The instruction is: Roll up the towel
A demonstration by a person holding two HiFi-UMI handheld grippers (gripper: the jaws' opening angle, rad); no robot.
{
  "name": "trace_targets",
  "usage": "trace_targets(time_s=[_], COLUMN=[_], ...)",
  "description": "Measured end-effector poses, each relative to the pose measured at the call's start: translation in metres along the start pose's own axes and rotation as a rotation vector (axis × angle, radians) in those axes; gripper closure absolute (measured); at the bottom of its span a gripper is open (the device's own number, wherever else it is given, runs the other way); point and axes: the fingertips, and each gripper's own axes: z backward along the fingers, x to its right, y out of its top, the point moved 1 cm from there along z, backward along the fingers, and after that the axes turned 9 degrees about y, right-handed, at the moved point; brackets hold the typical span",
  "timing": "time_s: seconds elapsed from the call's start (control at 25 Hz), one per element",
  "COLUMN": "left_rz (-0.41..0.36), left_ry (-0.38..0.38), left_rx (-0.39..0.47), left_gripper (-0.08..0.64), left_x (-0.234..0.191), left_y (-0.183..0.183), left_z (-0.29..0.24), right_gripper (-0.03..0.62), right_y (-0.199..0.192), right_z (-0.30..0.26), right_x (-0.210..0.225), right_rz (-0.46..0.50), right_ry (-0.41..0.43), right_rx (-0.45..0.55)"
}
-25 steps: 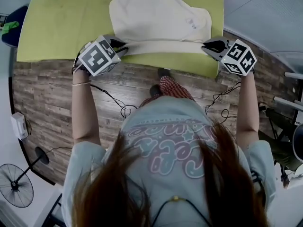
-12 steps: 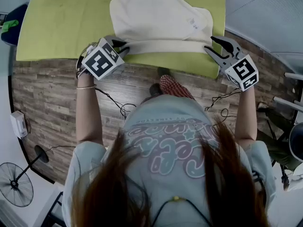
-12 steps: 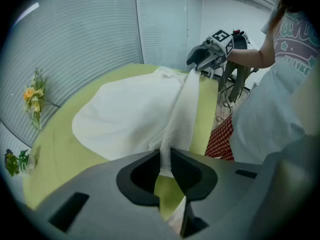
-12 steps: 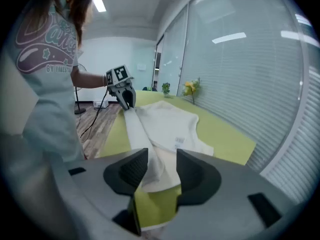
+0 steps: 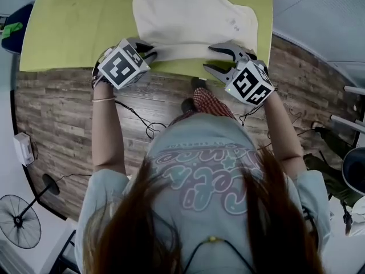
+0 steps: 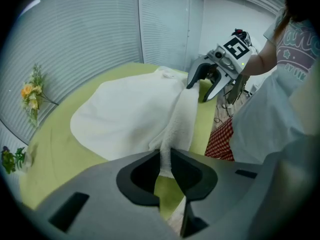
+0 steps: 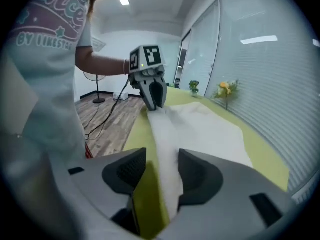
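White towel (image 5: 188, 16) at upper centre on green table (image 5: 74, 27), near edge rolled into a narrow band, left gripper (image 5: 149, 53) clamped on band's left end, right gripper (image 5: 210, 58) right of centre, jaws just opened, band between them unclamped.

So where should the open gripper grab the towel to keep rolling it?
Probably the thick rolled edge of the towel, near its middle, coming from the person's side of the table. That edge lies straight along that side, and the left gripper pinches one end. On the right gripper the jaws have just been opening, with that edge between them, not squeezed.
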Motion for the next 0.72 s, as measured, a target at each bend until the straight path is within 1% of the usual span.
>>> trace_targets(time_s=[0.08,0.16,0.2,0.24,0.28,0.32,0.36,0.4,0.44,0.48,0.52,0.56,0.64,0.72], left_rz=[0.017,0.064,0.099,0.139,0.174,0.191,0.179,0.131,0.055,-0.032,-0.11,-0.169,-0.25,-0.33], left_ry=[-0.009,-0.01,0.004,0.028,0.058,0.085,0.106,0.117,0.118,0.11,0.098,0.088,0.094,0.14], left_rx=[0.022,0.079,0.123,0.18,0.247,0.321,0.393,0.449,0.478,0.479,0.46,0.428,0.344,0.266], left_gripper=[0.503,0.5,0.475,0.427,0.402,0.397,0.397,0.397,0.397,0.397,0.397,0.396,0.384,0.383], left_x=[0.001,0.0,-0.003,-0.007,-0.011,-0.012,-0.009,-0.002,0.01,0.024,0.038,0.048,0.058,0.056], left_y=[0.001,0.001,0.0,0.001,0.004,0.009,0.019,0.03,0.043,0.053,0.061,0.064,0.063,0.059], left_z=[0.001,0.006,0.012,0.021,0.032,0.046,0.06,0.07,0.074,0.07,0.059,0.045,0.013,-0.009], right_gripper=[0.403,0.404,0.41,0.416,0.416,0.416,0.416,0.416,0.416,0.431,0.491,0.506,0.506,0.506], right_y=[-0.006,-0.008,-0.008,-0.008,-0.008,-0.009,-0.009,-0.01,-0.011,-0.012,-0.012,-0.013,-0.013,-0.012], right_z=[-0.006,-0.006,-0.006,-0.007,-0.007,-0.008,-0.009,-0.009,-0.009,-0.008,-0.007,-0.007,-0.007,-0.008], right_x=[0.003,0.004,0.004,0.004,0.004,0.004,0.004,0.005,0.006,0.008,0.01,0.012,0.014,0.015], right_rz=[-0.004,-0.003,-0.003,-0.003,-0.004,-0.008,-0.013,-0.022,-0.032,-0.04,-0.044,-0.048,-0.066,-0.091], right_ry=[0.007,0.02,0.028,0.036,0.042,0.049,0.055,0.059,0.057,0.047,0.036,0.033,0.055,0.089], right_rx=[-0.039,-0.052,-0.057,-0.061,-0.063,-0.064,-0.066,-0.067,-0.069,-0.07,-0.07,-0.072,-0.075,-0.073])
